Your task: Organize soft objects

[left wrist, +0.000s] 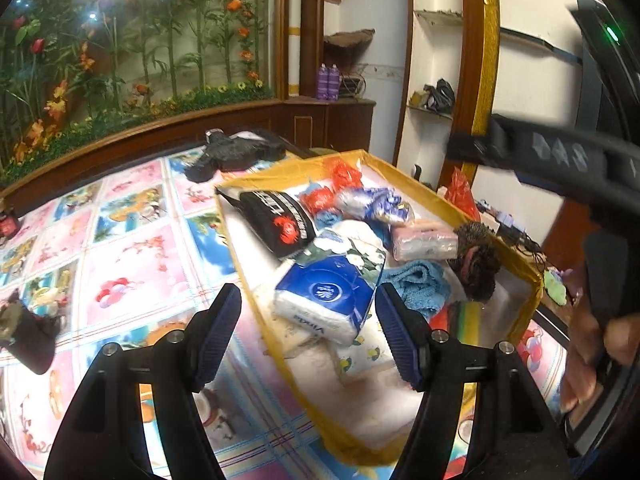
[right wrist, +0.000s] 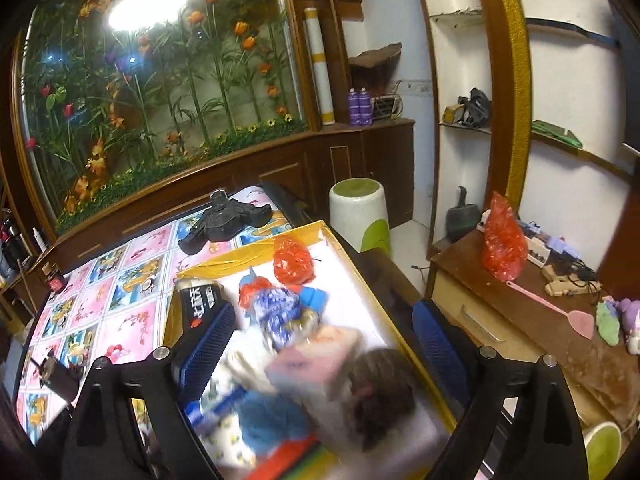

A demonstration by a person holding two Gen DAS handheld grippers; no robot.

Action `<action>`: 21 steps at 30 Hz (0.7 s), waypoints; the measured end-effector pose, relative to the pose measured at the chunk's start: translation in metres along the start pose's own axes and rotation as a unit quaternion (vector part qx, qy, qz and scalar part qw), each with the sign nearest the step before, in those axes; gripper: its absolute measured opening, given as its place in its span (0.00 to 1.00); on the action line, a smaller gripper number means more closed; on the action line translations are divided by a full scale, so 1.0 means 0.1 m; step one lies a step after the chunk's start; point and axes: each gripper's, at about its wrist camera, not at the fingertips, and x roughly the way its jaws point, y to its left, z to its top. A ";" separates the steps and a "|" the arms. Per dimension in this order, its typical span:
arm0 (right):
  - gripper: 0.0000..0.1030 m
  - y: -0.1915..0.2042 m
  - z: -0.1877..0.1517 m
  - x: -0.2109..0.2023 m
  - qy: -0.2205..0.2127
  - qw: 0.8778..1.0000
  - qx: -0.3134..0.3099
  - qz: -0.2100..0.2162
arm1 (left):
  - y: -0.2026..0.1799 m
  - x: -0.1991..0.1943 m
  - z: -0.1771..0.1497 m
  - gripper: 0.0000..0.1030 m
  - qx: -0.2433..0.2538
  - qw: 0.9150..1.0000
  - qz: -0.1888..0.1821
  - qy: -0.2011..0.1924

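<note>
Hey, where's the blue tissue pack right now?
In the left wrist view the blue tissue pack lies in the yellow-rimmed box, at its near end, just ahead of the open left gripper, with the blue towel on its right.

Left gripper [left wrist: 308, 332]: matt black plastic arms, ribbed blue pads [left wrist: 218, 332], shiny metal screw heads. Right gripper [right wrist: 324, 350]: same finish. Tissue pack [left wrist: 328, 296]: glossy blue-and-white plastic wrap. Blue towel [left wrist: 420, 282]: looped terry cloth, matt. Pink pack [left wrist: 424, 242]: clear shiny film. Red bags [left wrist: 344, 174]: thin crinkled glossy plastic. Box rim [left wrist: 404, 178]: glossy yellow tape. Desk [left wrist: 132, 256]: smooth printed floral cover, slight sheen. Cabinet [right wrist: 532, 320]: worn brown wood, scuffed top. Dark furry item [left wrist: 478, 264]: bristly, rough.
</note>
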 end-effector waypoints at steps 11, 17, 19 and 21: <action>0.99 0.21 -0.89 -0.70 -0.041 0.999 -0.034 -0.004 | 0.22 -0.54 -0.29 0.74 -0.048 0.997 0.040 -0.035; 0.99 0.19 -1.14 -0.81 -0.066 0.998 -0.026 0.000 | 0.24 -0.66 -0.48 0.79 -0.038 0.996 0.071 -0.024; 0.99 0.24 -1.18 -0.77 -0.059 0.998 -0.033 0.002 | 0.20 -0.64 -0.49 0.79 -0.026 0.996 0.081 -0.018; 0.99 0.25 -1.19 -0.77 -0.058 0.998 -0.040 0.001 | 0.19 -0.62 -0.49 0.79 -0.020 0.997 0.077 -0.012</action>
